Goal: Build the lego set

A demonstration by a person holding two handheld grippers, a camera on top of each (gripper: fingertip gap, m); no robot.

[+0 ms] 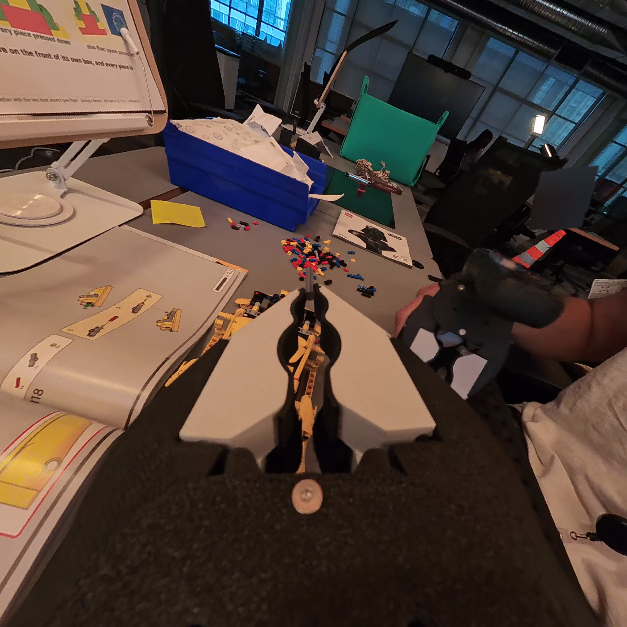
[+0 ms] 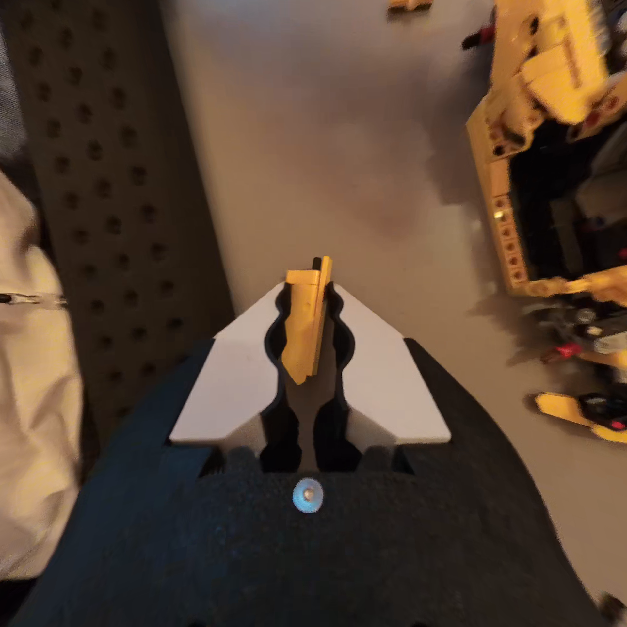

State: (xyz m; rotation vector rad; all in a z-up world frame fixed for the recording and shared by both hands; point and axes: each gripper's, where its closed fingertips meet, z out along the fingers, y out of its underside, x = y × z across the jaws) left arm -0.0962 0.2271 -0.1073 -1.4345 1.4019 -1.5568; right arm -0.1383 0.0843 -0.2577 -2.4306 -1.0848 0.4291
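My left gripper (image 1: 308,292) is shut on a thin grey axle (image 1: 309,279) that sticks out past its tips. It hovers over the yellow lego model (image 1: 237,319), parts of which show through the gap between the fingers. My right gripper (image 2: 308,288) is shut on a flat yellow panel piece (image 2: 303,332), held upright above the grey table. In the right wrist view the yellow model (image 2: 543,135) lies blurred at the right. The right gripper also shows in the left wrist view (image 1: 454,353), held by a hand at the right.
An open instruction booklet (image 1: 118,322) lies at the left. A pile of small pins (image 1: 315,254) lies ahead, with a second booklet (image 1: 373,241) beside it. A blue bin (image 1: 237,183) with paper bags, a green bag (image 1: 390,135) and a stand base (image 1: 51,210) stand behind. Some 20 cm of space lies between my two pairs of fingers.
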